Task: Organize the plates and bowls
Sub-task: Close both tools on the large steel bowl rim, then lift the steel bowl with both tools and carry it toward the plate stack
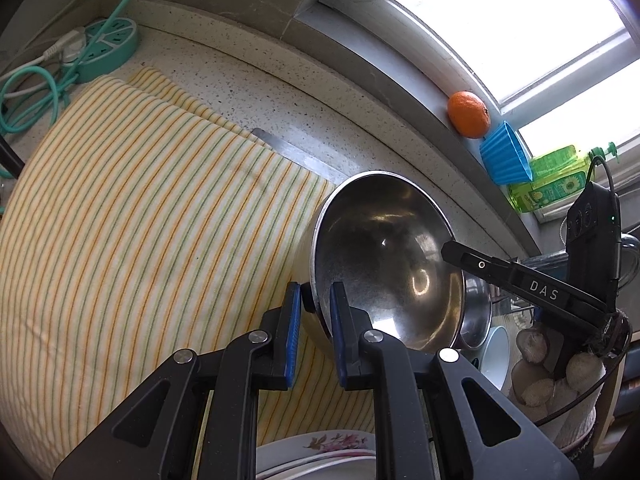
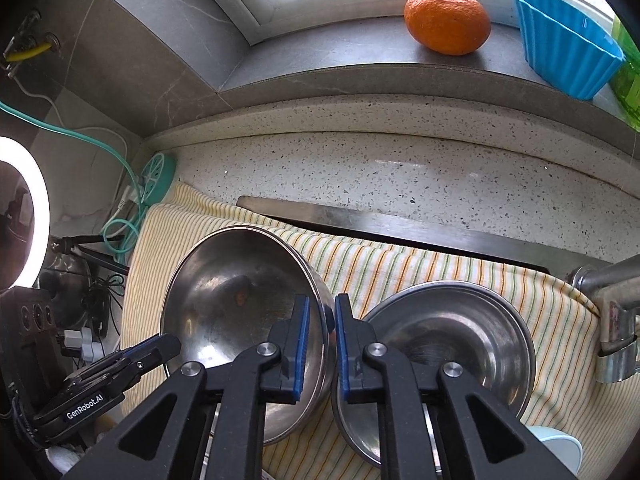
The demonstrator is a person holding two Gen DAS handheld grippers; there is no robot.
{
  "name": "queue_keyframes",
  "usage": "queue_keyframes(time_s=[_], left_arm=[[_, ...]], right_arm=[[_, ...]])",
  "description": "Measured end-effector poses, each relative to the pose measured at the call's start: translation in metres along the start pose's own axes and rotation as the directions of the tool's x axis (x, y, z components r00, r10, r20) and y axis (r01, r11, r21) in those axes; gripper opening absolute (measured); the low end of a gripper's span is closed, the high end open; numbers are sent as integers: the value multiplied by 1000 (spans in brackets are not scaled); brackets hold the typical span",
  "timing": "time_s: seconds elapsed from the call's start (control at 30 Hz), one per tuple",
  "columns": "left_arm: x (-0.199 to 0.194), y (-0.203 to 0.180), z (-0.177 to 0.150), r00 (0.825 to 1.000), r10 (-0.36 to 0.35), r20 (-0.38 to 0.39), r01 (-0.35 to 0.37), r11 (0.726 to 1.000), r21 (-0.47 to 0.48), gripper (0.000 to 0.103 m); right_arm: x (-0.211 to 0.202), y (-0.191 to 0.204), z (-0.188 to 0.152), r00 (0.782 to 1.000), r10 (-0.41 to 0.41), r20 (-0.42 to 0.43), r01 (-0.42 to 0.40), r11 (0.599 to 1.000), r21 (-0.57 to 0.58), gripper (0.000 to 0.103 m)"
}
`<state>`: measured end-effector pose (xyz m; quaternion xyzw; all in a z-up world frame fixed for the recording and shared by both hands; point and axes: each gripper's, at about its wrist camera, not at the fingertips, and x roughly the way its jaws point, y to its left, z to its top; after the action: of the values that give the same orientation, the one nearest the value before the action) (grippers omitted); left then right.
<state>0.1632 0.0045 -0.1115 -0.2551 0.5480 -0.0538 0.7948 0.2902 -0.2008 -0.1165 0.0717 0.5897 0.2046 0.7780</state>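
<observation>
- The steel bowl [image 1: 384, 264] is round, polished and a little scuffed inside, tipped on edge with its hollow facing the left wrist camera; it hangs over the striped cloth [image 1: 132, 200].
- The left gripper [image 1: 315, 336] pinches its near rim, one blue ribbed pad outside the wall and one inside.
- The right gripper [image 2: 320, 344] clamps the opposite rim of the same bowl [image 2: 240, 312] in the same way, one pad on either side of the thin wall.
- A second steel bowl [image 2: 452, 344] lies just right of it on the cloth, tilted.
- The cloth is soft, with yellow and green stripes, spread over a speckled stone counter [image 2: 400, 168].
- A flowered plate [image 1: 320, 446] shows at the bottom edge of the left view.
- An orange [image 2: 447, 20] and a fluted blue cup [image 2: 568, 40] sit on the windowsill.
</observation>
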Motion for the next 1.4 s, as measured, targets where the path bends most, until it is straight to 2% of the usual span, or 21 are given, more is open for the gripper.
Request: queue_keyframes(time_s=[0.73, 0.97, 1.4], left_arm=[[-24, 9, -8, 999, -17, 31, 17, 1000, -3, 13], [-37, 20, -18, 999, -21, 41, 21, 1000, -14, 13], [-66, 51, -43, 998, 2, 67, 0, 999, -32, 13]], right_arm=[[-14, 25, -12, 1000, -14, 3, 14, 1000, -26, 12], [-22, 39, -26, 1000, -5, 1, 5, 999, -44, 12], [-10, 70, -56, 999, 25, -27, -26, 997, -67, 12]])
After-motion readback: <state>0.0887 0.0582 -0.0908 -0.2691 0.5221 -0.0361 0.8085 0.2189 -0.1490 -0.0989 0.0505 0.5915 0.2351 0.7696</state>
